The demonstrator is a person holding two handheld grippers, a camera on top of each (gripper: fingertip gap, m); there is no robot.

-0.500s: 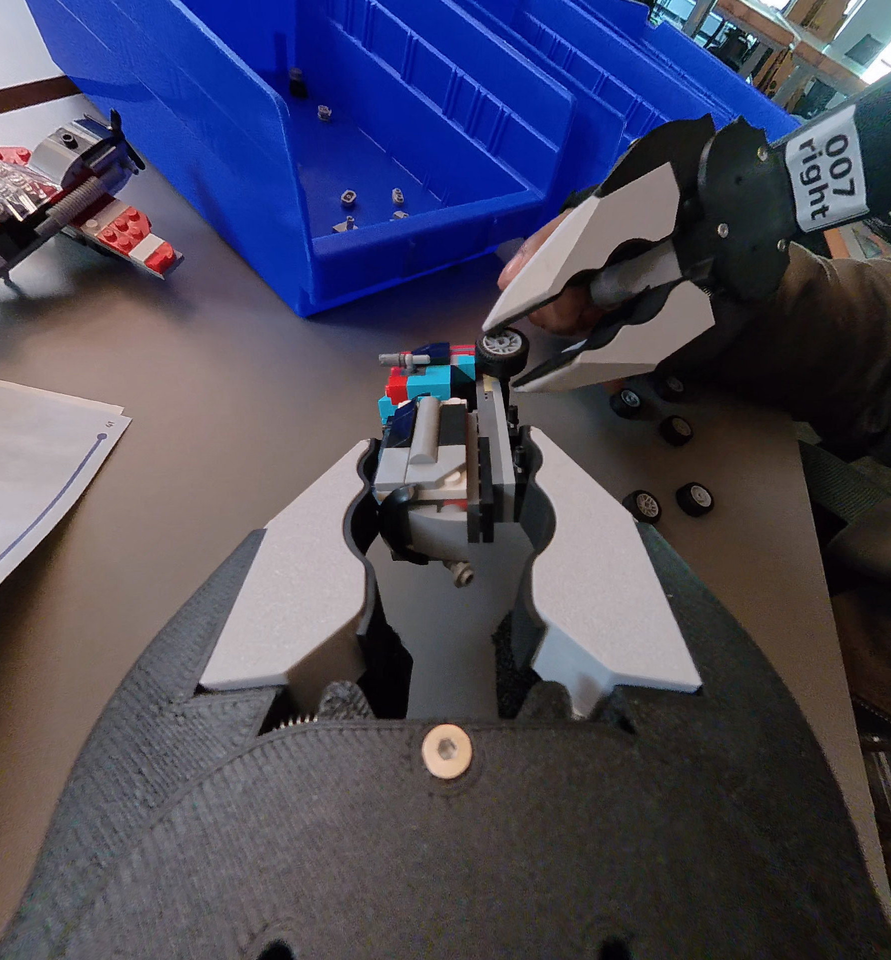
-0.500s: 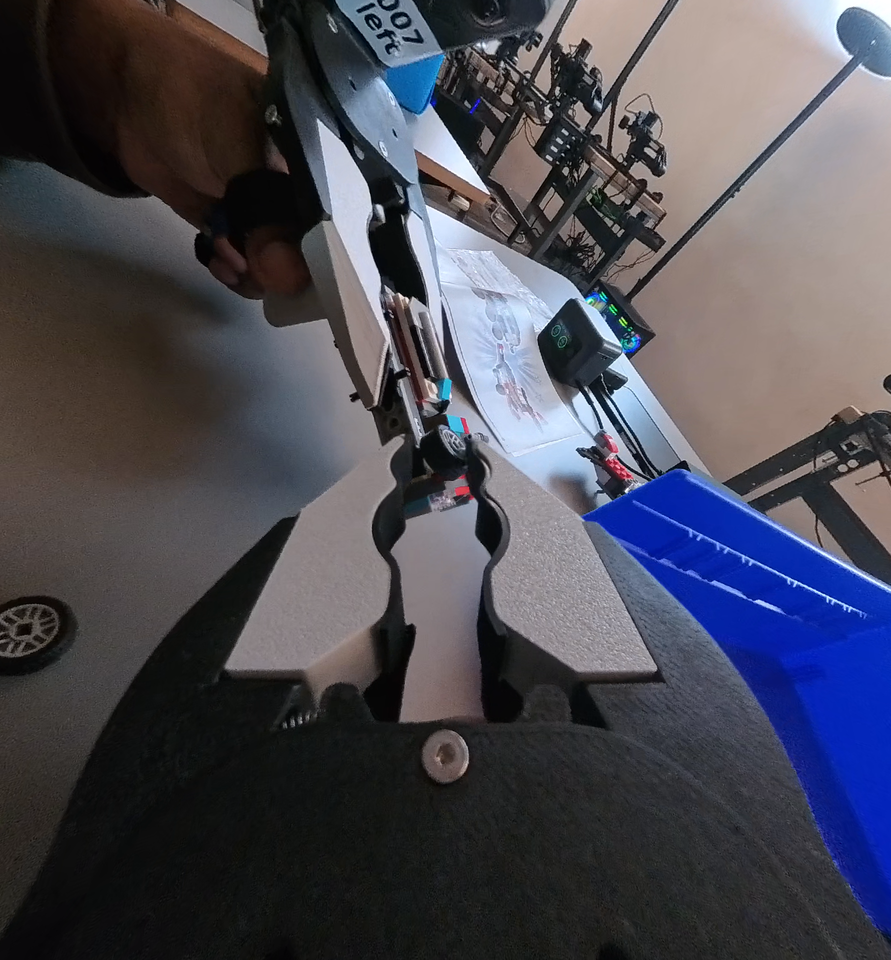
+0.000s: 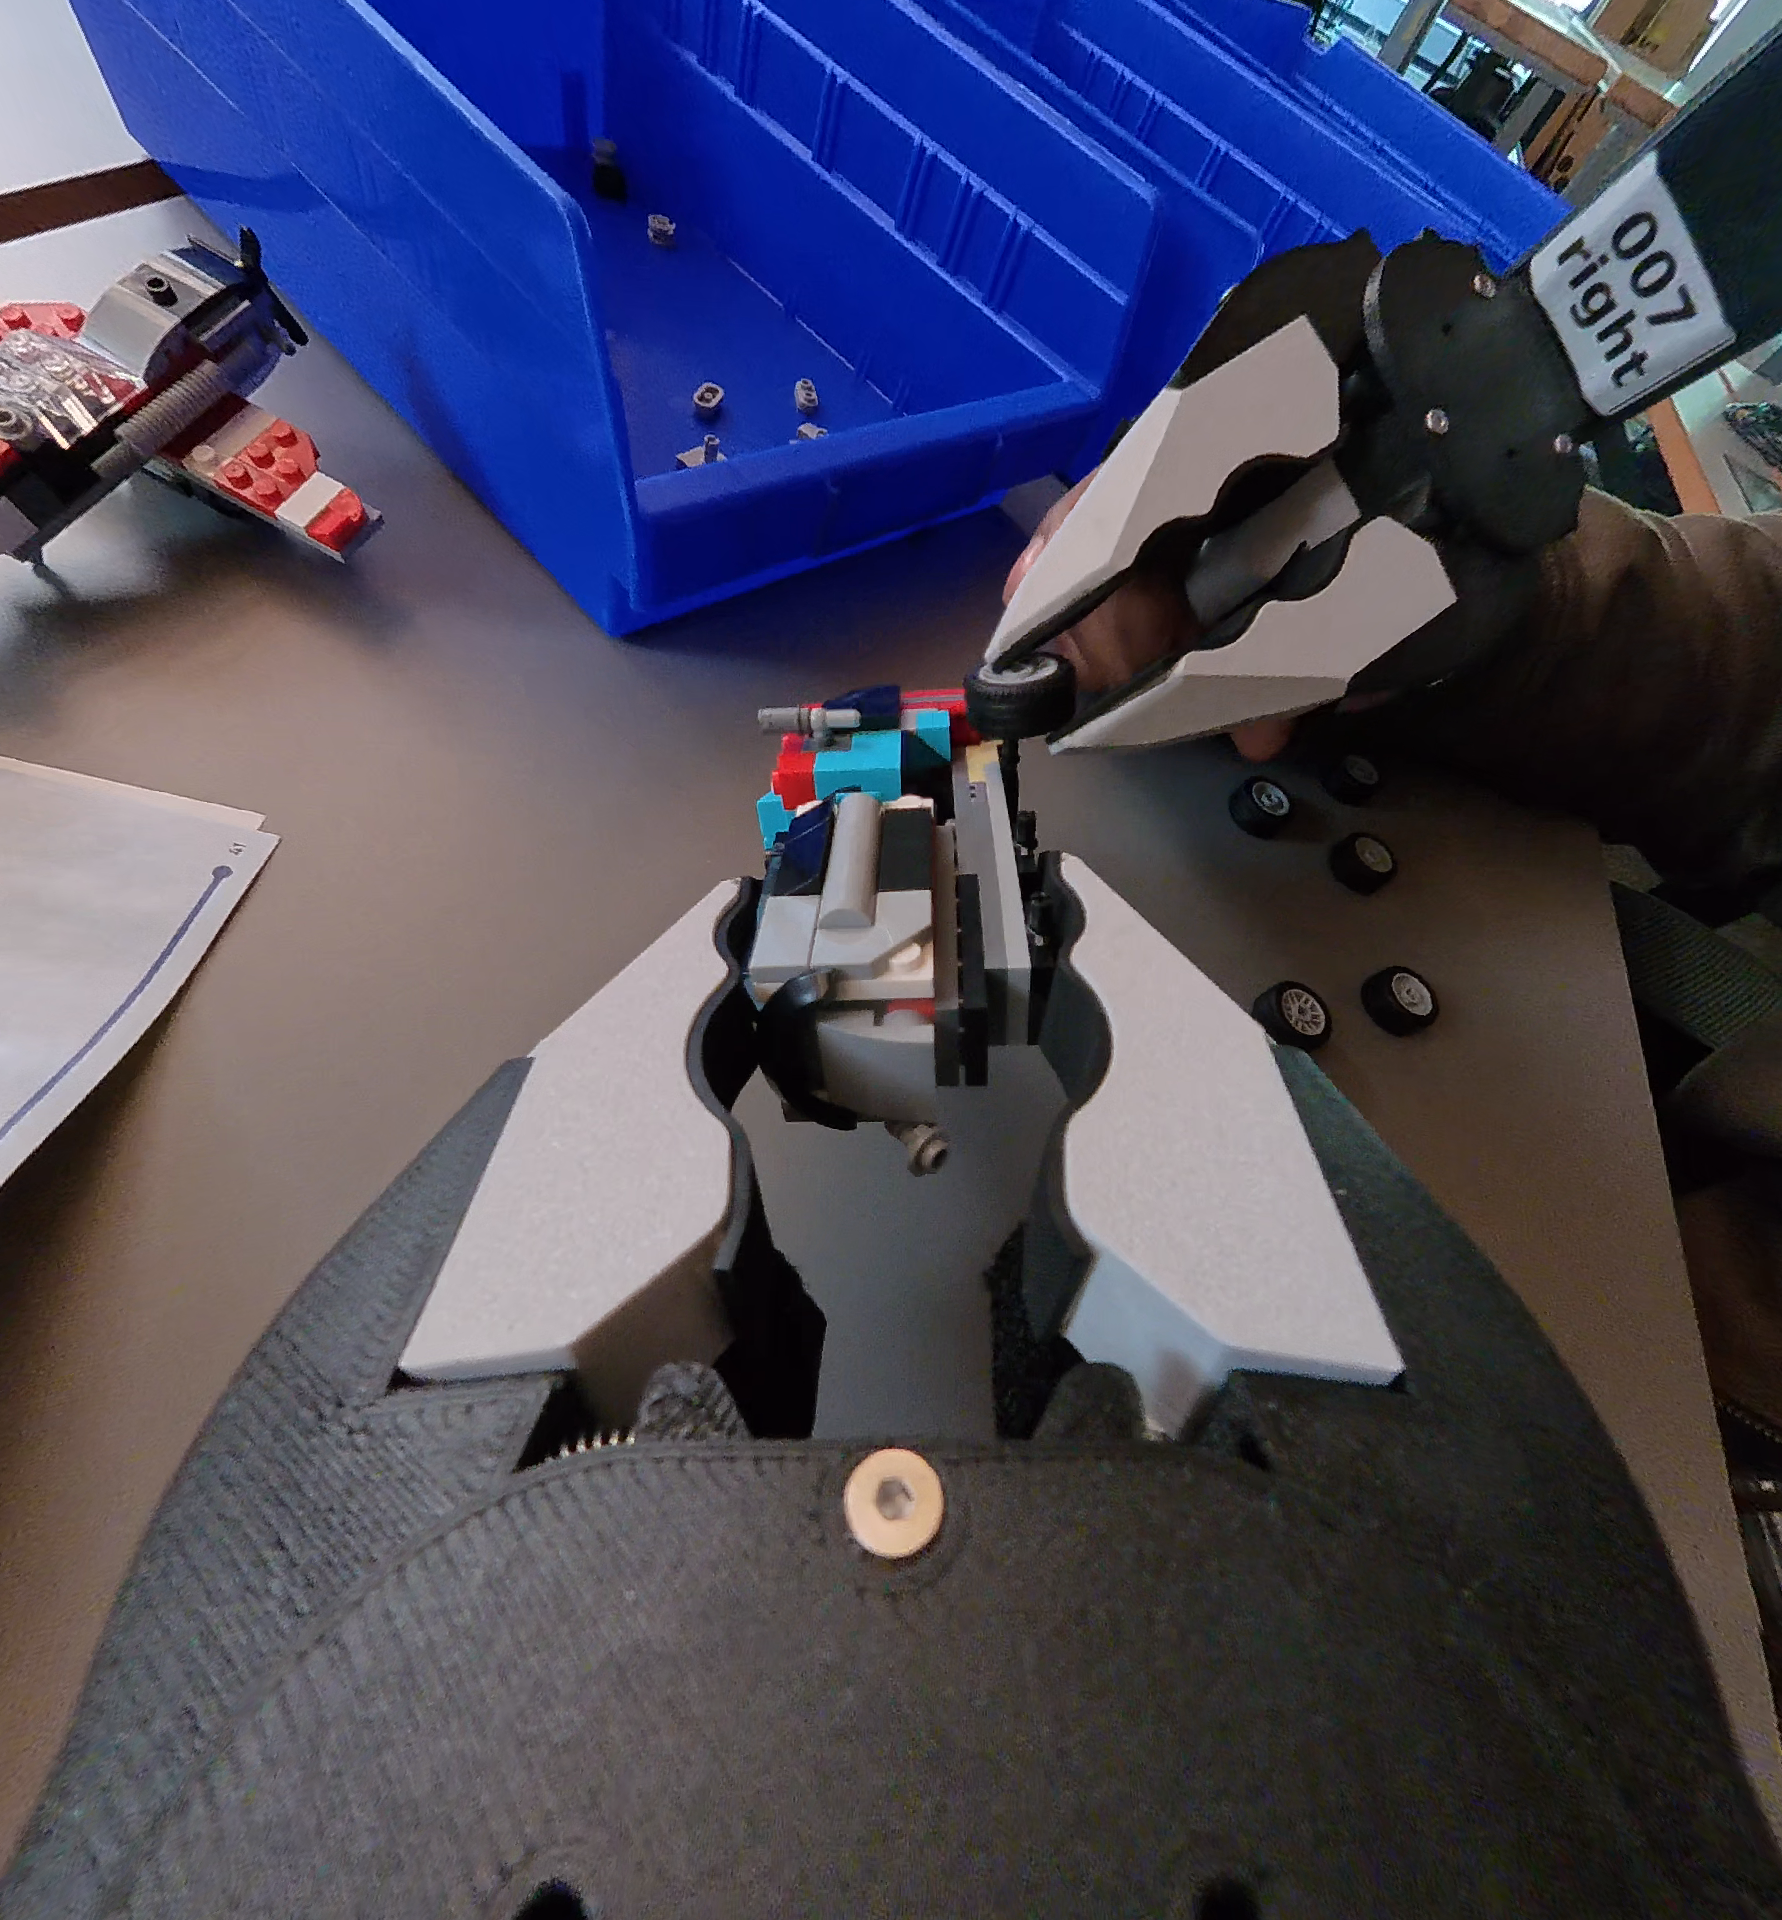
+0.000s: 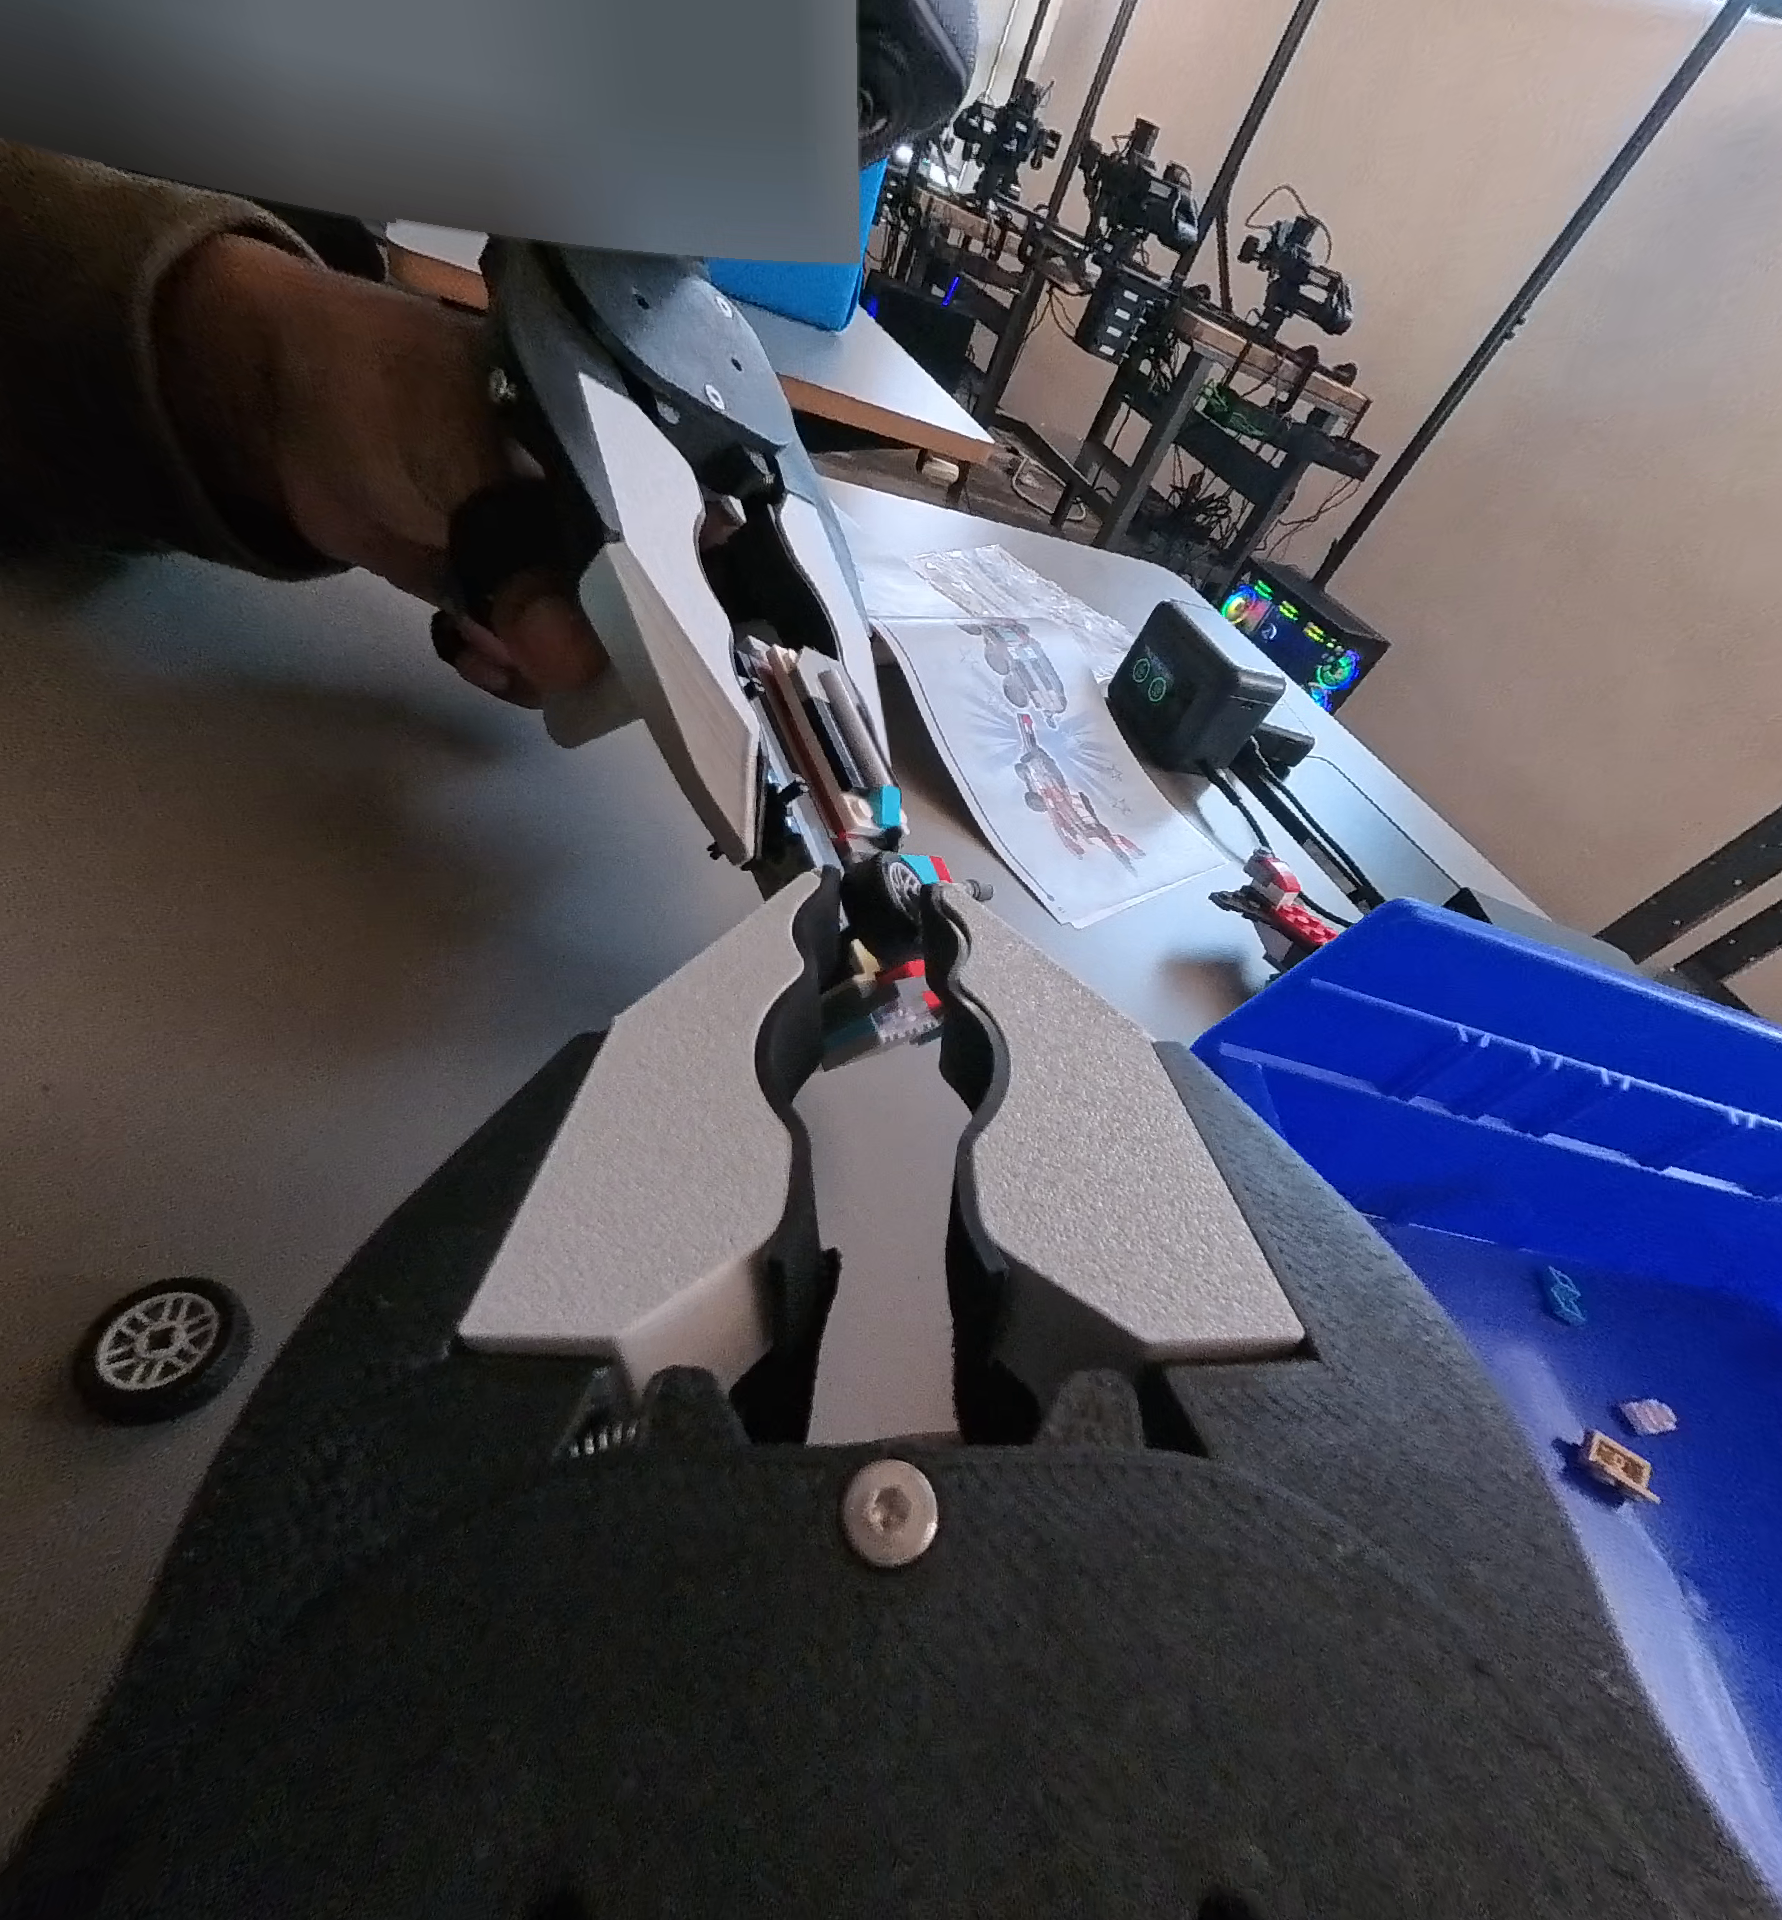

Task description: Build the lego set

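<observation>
My left gripper (image 3: 897,914) is shut on a brick-built vehicle (image 3: 887,914) of grey, black, teal and red bricks, held on its side above the grey table (image 3: 451,748). My right gripper (image 4: 882,909) is shut on a small black wheel with a grey hub (image 4: 892,894) and holds it against the far end of the vehicle (image 4: 825,748). In the left wrist view the wheel (image 3: 1020,694) sits between the right gripper's fingertips (image 3: 1012,644) at the vehicle's black axle. The left gripper (image 4: 762,790) shows in the right wrist view, gripping the vehicle.
Several loose wheels (image 3: 1292,1013) lie on the table at the right; one (image 4: 162,1349) lies near my right gripper. A blue bin (image 3: 762,312) with small parts stands behind. A red brick plane (image 3: 87,416), instruction sheets (image 3: 56,987) and a black box (image 4: 1193,686) lie around. Left and right tips are no more than a few centimetres apart.
The right gripper's fingers have closed tighter on the wheel at the vehicle's axle. The left gripper keeps its hold on the vehicle.
</observation>
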